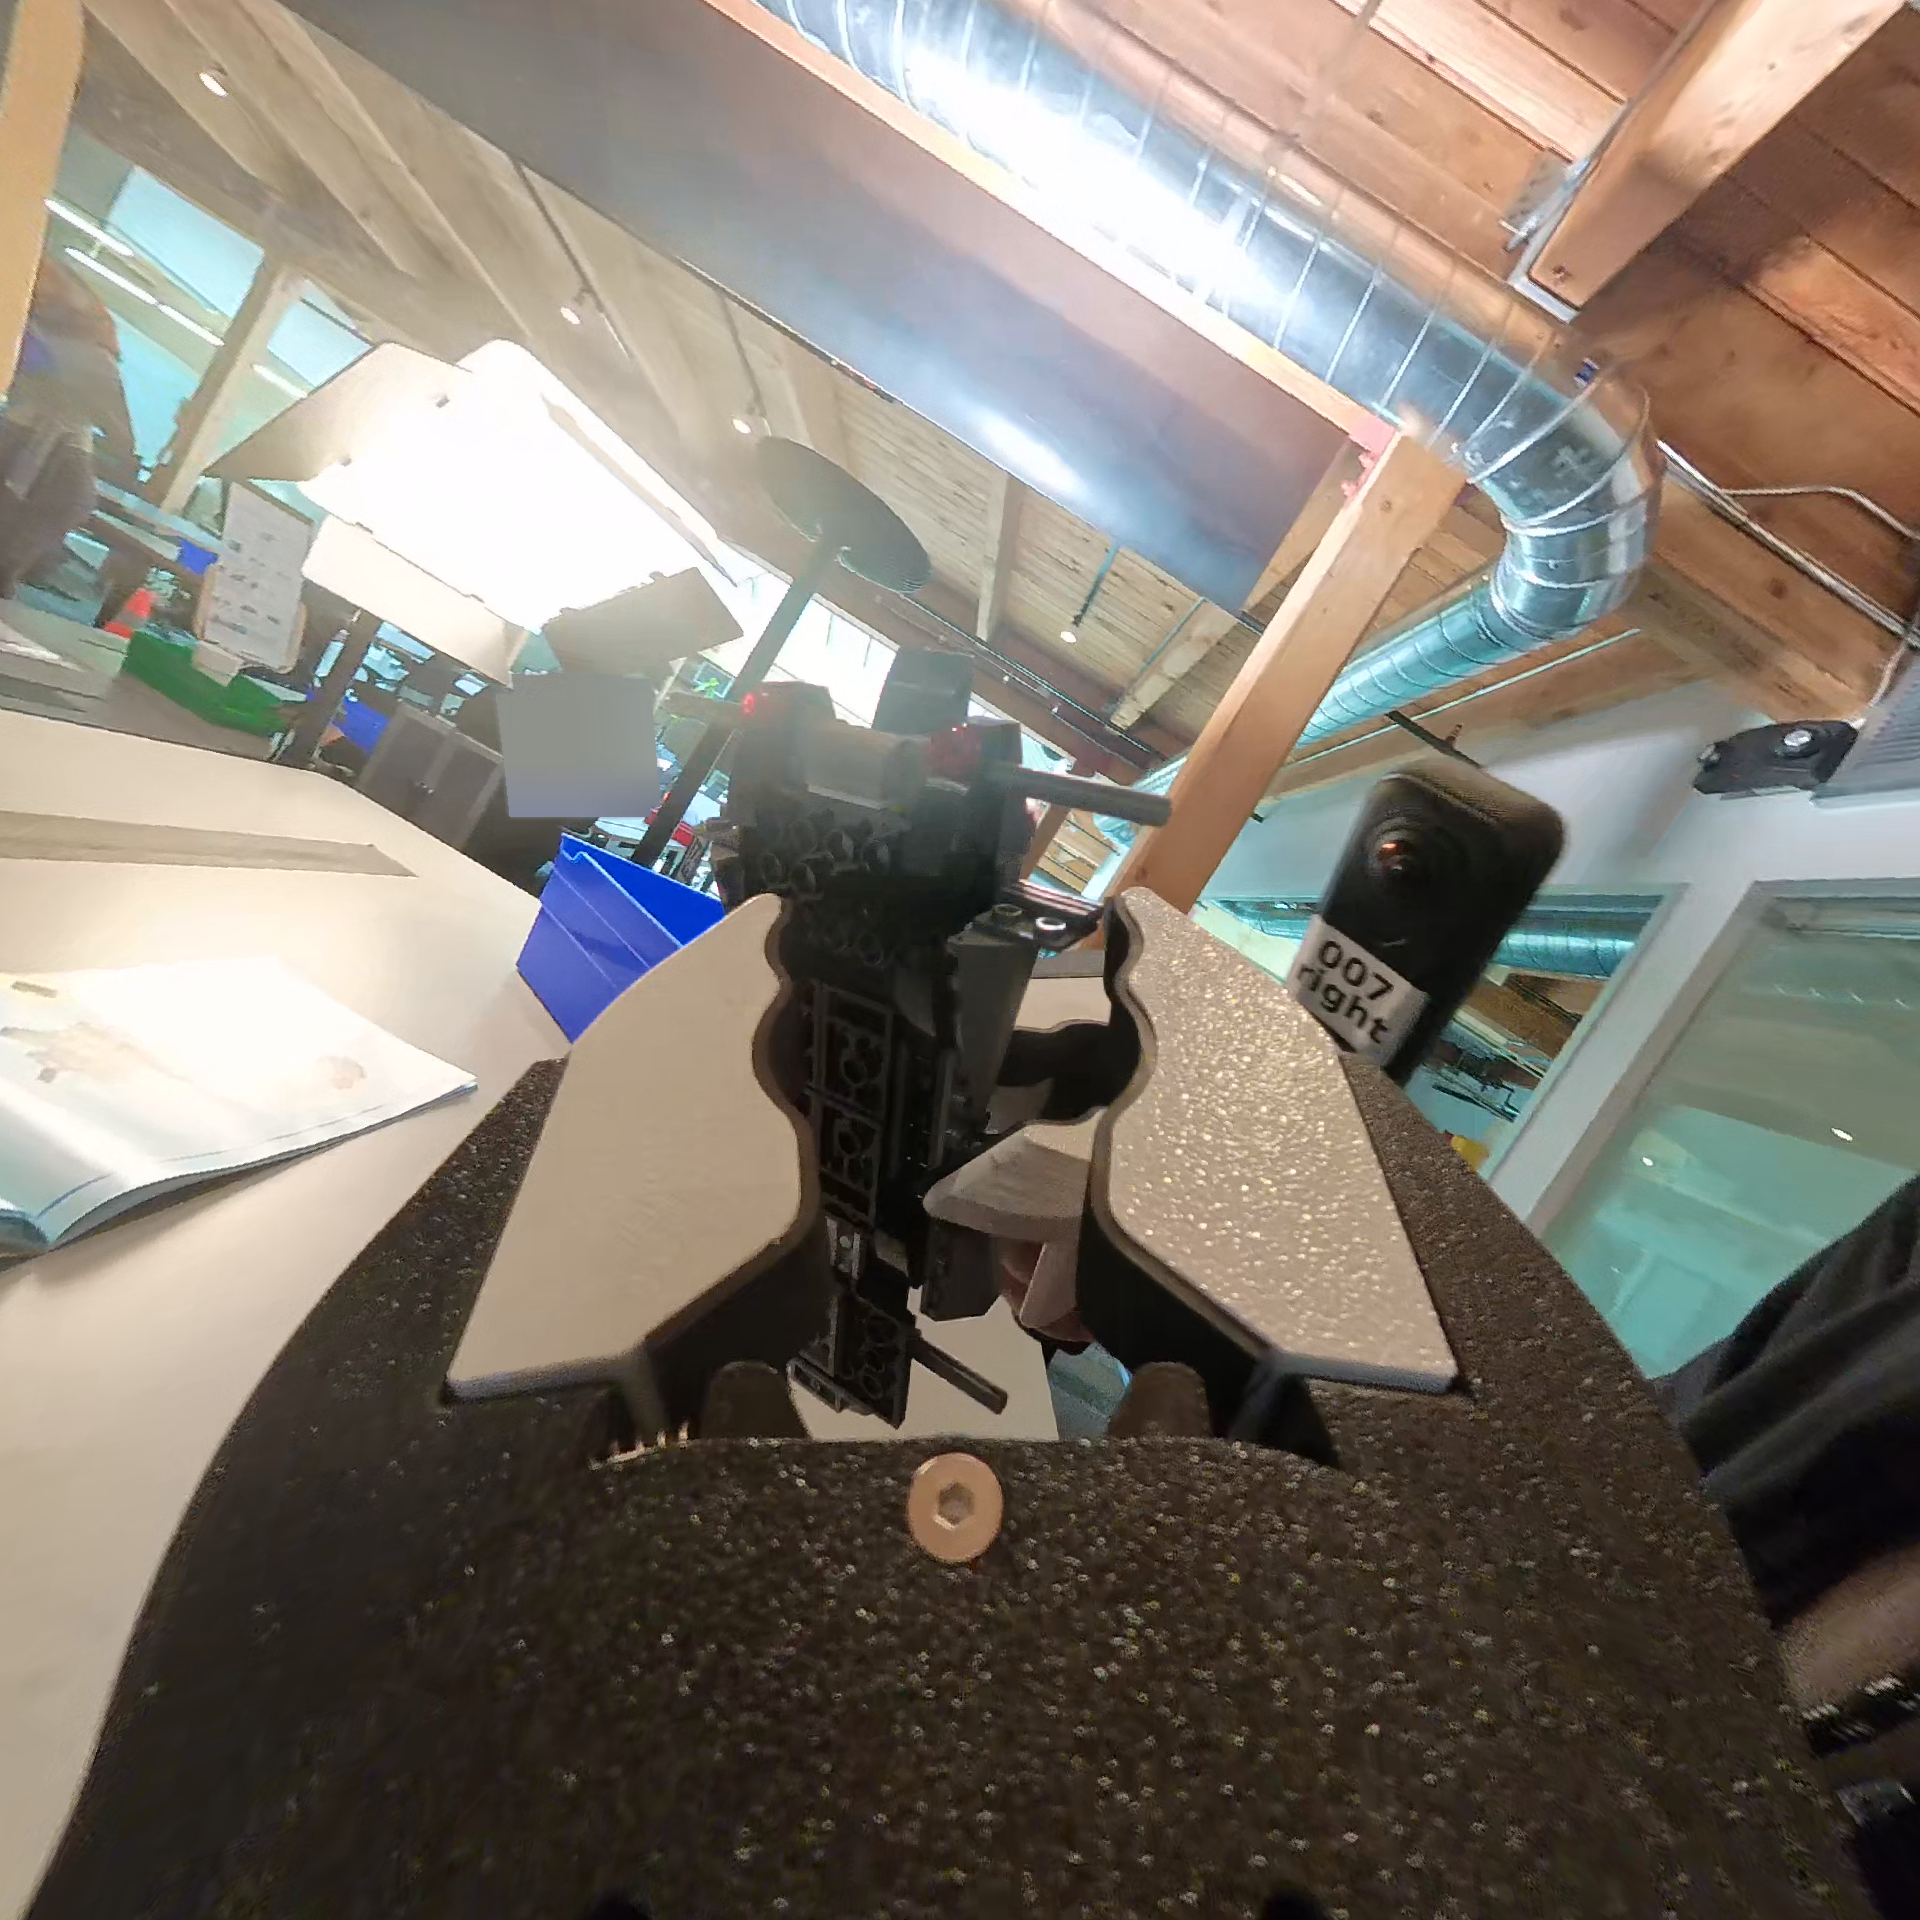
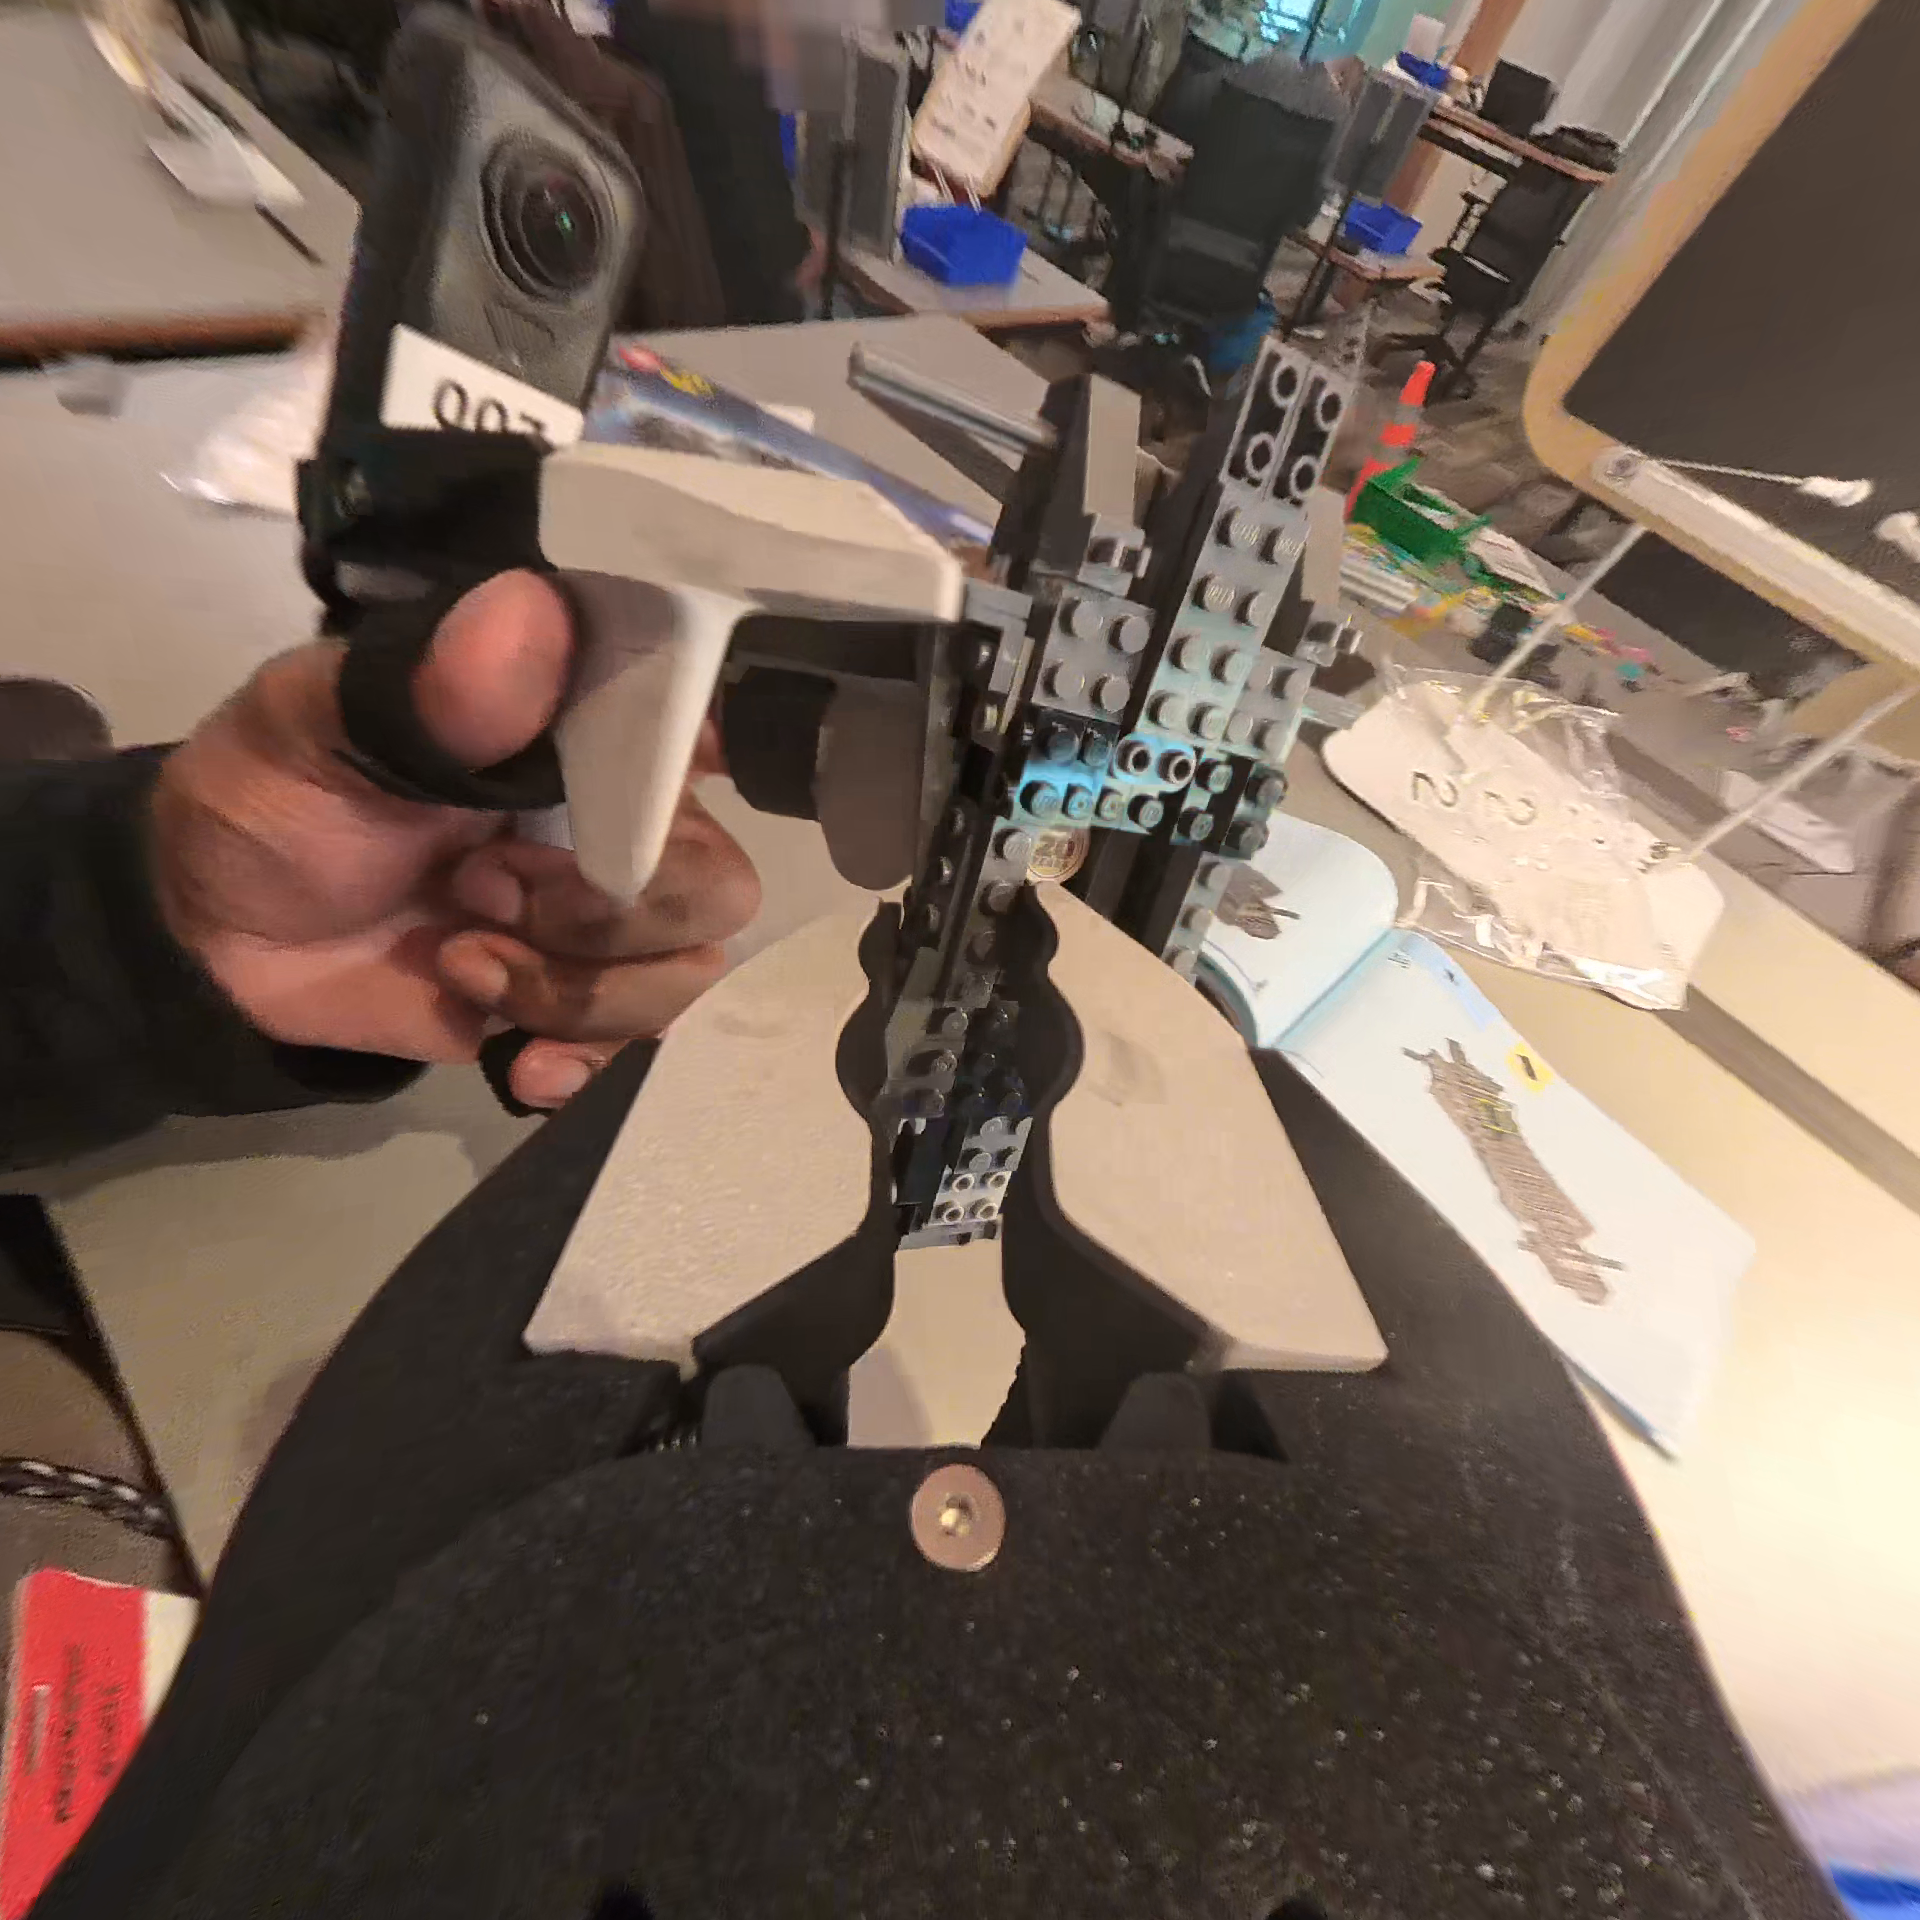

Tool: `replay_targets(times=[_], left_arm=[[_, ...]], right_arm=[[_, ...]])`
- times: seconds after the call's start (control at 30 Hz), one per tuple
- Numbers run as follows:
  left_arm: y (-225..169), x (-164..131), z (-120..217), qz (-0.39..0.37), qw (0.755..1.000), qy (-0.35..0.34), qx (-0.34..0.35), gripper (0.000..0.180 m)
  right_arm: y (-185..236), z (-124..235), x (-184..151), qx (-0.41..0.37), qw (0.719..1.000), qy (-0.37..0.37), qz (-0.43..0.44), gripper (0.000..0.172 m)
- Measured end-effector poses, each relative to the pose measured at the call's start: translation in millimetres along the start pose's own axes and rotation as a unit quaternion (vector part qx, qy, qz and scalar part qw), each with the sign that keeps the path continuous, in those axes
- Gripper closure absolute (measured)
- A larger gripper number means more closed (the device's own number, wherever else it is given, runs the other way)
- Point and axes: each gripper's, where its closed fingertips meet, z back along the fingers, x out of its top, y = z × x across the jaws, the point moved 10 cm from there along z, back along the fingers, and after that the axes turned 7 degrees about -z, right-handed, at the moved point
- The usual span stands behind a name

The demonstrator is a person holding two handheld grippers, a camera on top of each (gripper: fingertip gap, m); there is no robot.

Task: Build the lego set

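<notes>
Brick model [image 2: 1091, 727] fills the right tool [image 2: 956, 935] gap, pads pressed on it. Left tool [image 1: 940, 935] spread wide, model off its right pad. Booklet [image 2: 1455, 1122] at 3 o'clock, plastic bag [image 2: 1538, 831] at 2, hand [image 2: 364, 831] at 9. Bare table [image 2: 312, 1247] at 8.

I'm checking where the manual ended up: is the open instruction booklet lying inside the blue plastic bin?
No. In the left wrist view the open instruction booklet lies flat on the pale tabletop, apart from the blue plastic bin.

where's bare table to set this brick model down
Free: the grey tabletop between the open booklet and blue bin. Crowded: right of the model, where the booklet and plastic bags lie.
</notes>
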Motion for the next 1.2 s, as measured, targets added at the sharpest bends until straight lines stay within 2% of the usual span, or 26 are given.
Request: replay_targets(times=[0.13, 0.3, 0.47, 0.6, 0.73, 1.2], left_arm=[[5.3, 5.2, 4.9, -0.006, 1.0, 0.019, -0.011, 0.119], [11.7, 9.2, 4.6, 0.01, 0.997, 0.064, -0.031, 0.108], [6.1, 5.7, -5.9, 0.007, 0.994, 0.105, -0.041, 0.102], [1.4, 5.1, -12.8, 0.017, 0.993, 0.109, -0.048, 0.1], [-5.3, 5.3, -17.7, -0.005, 0.99, 0.133, -0.046, 0.096], [-22.9, 7.8, -27.8, -0.033, 0.986, 0.159, -0.027, 0.074]], right_arm=[[-10.1, 5.9, -7.0, 0.078, 0.993, -0.054, -0.066, 0.152], [-21.3, 14.3, -15.1, 0.179, 0.967, -0.123, -0.133, 0.152], [-24.5, 17.9, -16.9, 0.201, 0.959, -0.14, -0.145, 0.152], [-23.0, 19.7, -16.4, 0.209, 0.957, -0.142, -0.145, 0.152], [-21.3, 22.3, -15.6, 0.215, 0.955, -0.144, -0.147, 0.152], [-5.7, 28.9, -9.7, 0.212, 0.964, -0.128, -0.099, 0.152]])
